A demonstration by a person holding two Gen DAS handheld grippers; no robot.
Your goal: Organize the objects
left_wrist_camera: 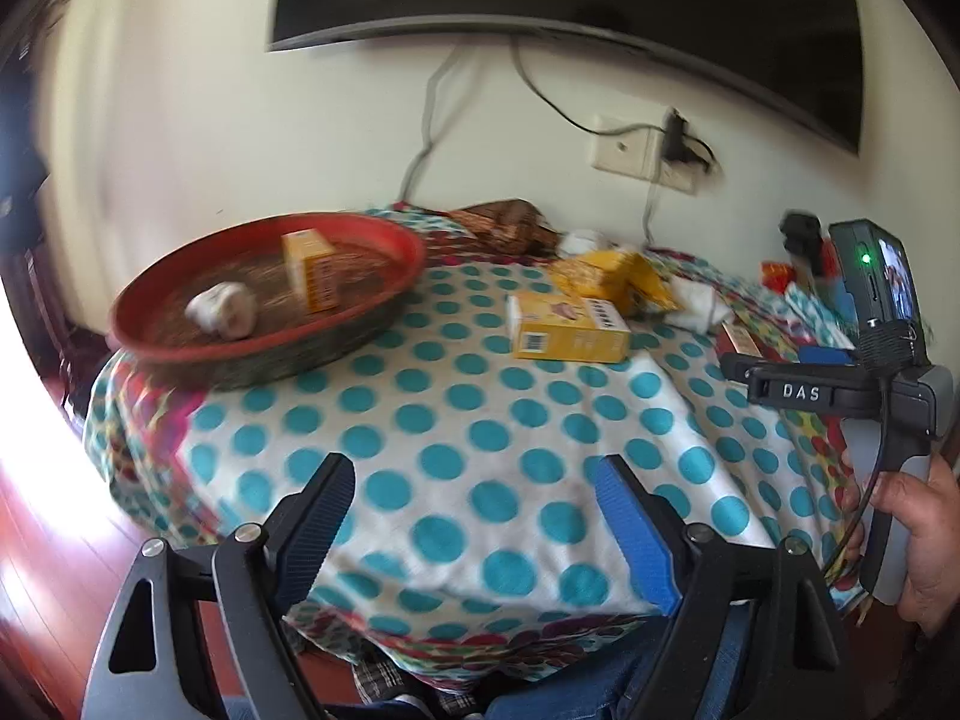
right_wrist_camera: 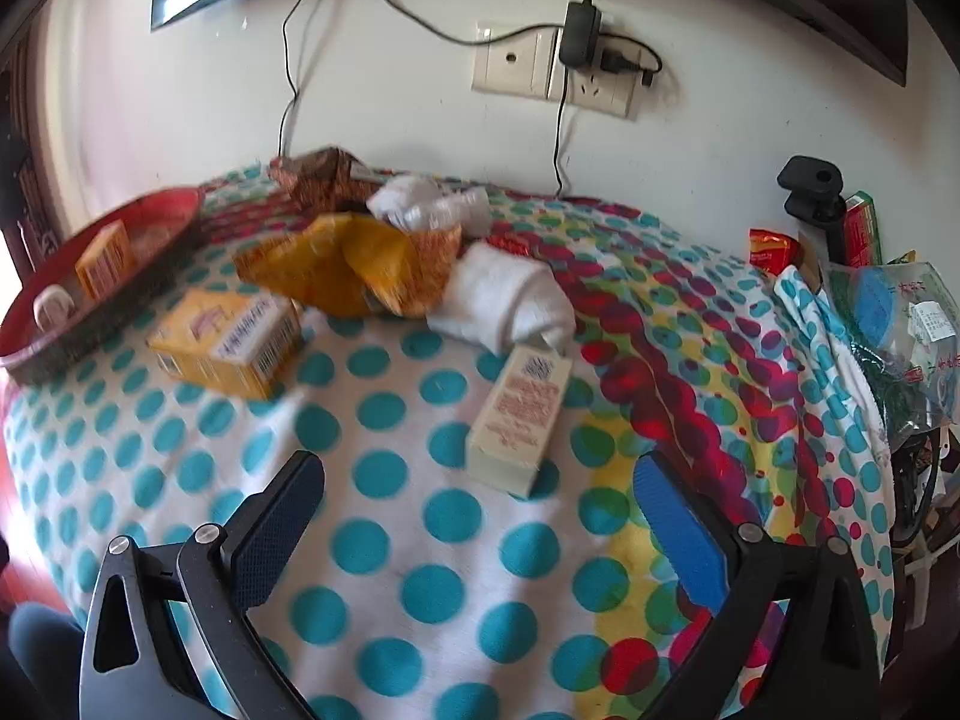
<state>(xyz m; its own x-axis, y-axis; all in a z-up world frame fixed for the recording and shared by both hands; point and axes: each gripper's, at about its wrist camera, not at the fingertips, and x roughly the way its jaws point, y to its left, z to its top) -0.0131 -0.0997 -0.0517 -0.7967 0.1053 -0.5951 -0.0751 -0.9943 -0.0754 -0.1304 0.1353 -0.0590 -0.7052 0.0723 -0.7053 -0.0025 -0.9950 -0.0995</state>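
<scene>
1. Left wrist view: left gripper [left_wrist_camera: 474, 483] nearest, jaws wide, nothing between them, above the dotted cloth [left_wrist_camera: 480, 420].
2. Further off at left, red tray [left_wrist_camera: 384, 240] on the cloth, holding an upright yellow box [left_wrist_camera: 312, 276] and a white lump [left_wrist_camera: 222, 309] just beside it.
3. Right of the tray, a second yellow box [left_wrist_camera: 567, 333] flat on the cloth; behind it a crumpled yellow bag [left_wrist_camera: 618, 273].
4. At the right edge, a hand [left_wrist_camera: 918, 534] gripping the handle of the other device.
5. Right wrist view: right gripper [right_wrist_camera: 480, 507] nearest, jaws spread wide and empty.
6. Just beyond its fingers, a cream box [right_wrist_camera: 519, 414] flat on the cloth, touching neither pad.
7. Behind that box, a white sock [right_wrist_camera: 510, 294]; left of it the yellow bag [right_wrist_camera: 360, 264] and a yellow box [right_wrist_camera: 228, 342].
8. Far left, the tray [right_wrist_camera: 108, 312] with its box [right_wrist_camera: 105, 258] inside.
9. On the wall, a socket [right_wrist_camera: 552, 75] with a plugged adapter [right_wrist_camera: 579, 33].
</scene>
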